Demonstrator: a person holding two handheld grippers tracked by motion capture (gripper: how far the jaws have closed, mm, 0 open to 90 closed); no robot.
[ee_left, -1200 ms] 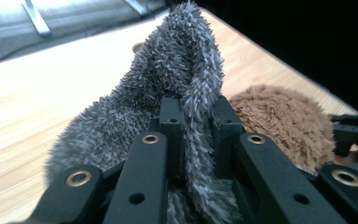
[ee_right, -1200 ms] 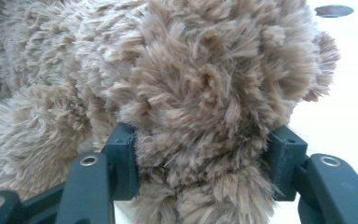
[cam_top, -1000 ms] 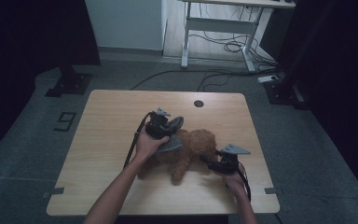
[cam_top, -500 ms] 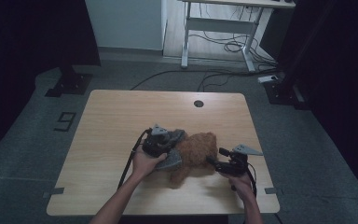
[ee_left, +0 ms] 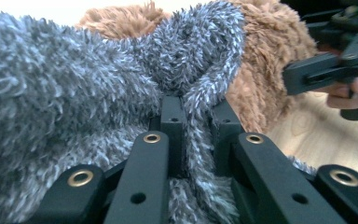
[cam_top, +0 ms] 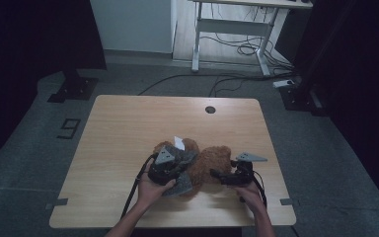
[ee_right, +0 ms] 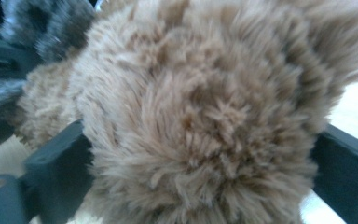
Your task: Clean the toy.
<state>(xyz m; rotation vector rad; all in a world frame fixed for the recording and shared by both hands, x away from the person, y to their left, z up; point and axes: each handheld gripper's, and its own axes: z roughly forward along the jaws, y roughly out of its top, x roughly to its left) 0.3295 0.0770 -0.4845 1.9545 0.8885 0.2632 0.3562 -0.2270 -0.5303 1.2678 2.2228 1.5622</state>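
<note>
left gripper (cam_top: pixel 177 170) nearer now, brown plush (cam_top: pixel 212 165) beside it

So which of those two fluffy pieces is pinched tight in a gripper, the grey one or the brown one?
The grey fuzzy fabric: the left gripper is shut on a fold of it. The brown plush toy only sits between the right gripper's wide-open jaws, which have just been opening.

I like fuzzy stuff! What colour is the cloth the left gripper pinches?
Grey fuzzy cloth, clearest in the left gripper view.
</note>
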